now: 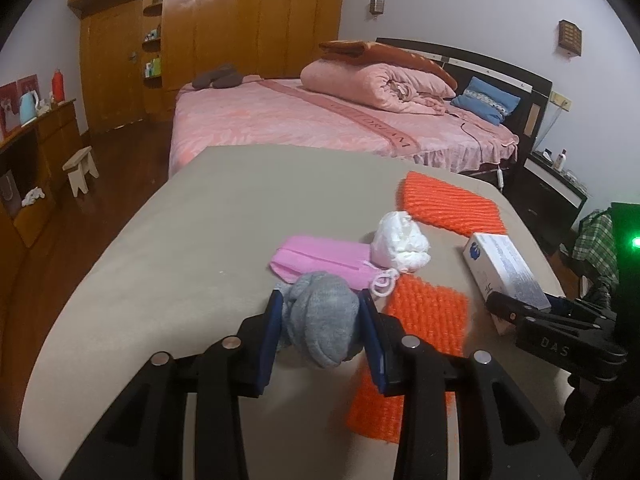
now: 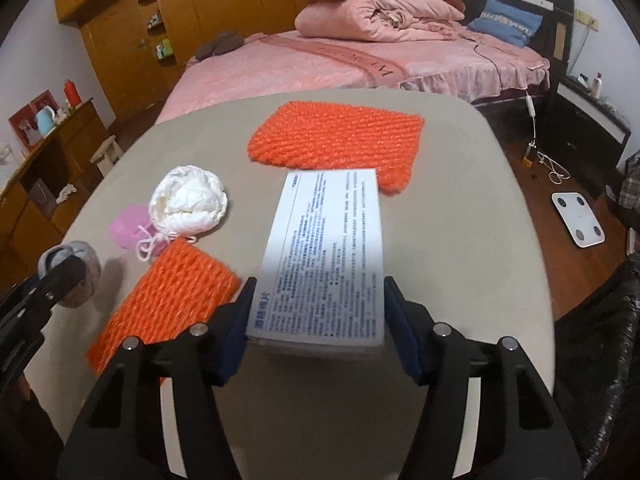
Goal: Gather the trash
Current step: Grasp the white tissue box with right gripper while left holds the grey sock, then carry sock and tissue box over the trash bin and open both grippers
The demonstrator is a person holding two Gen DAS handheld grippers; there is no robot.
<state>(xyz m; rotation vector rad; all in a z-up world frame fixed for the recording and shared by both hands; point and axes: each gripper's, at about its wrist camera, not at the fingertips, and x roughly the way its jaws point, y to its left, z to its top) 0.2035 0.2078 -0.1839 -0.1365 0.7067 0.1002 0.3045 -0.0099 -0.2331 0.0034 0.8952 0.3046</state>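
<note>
My left gripper [image 1: 320, 316] is shut on a balled grey sock [image 1: 320, 320], held just above the beige table [image 1: 180, 248]; the sock also shows in the right wrist view [image 2: 76, 276]. My right gripper [image 2: 318, 292] is shut on a white printed carton box [image 2: 324, 256], lifted above the table [image 2: 460, 220]; the box also shows in the left wrist view [image 1: 504, 270]. On the table lie a pink face mask [image 1: 320, 260], a crumpled white wad [image 2: 188, 200] and two orange woven mats [image 2: 336, 144], [image 2: 168, 304].
A pink bed [image 1: 320, 120] stands beyond the table. A wooden wardrobe [image 1: 224, 28] lines the far wall, a sideboard [image 1: 36, 152] and small stool [image 1: 80, 168] stand at the left. A white scale [image 2: 578, 218] lies on the floor at the right, near a black bag [image 2: 612, 340].
</note>
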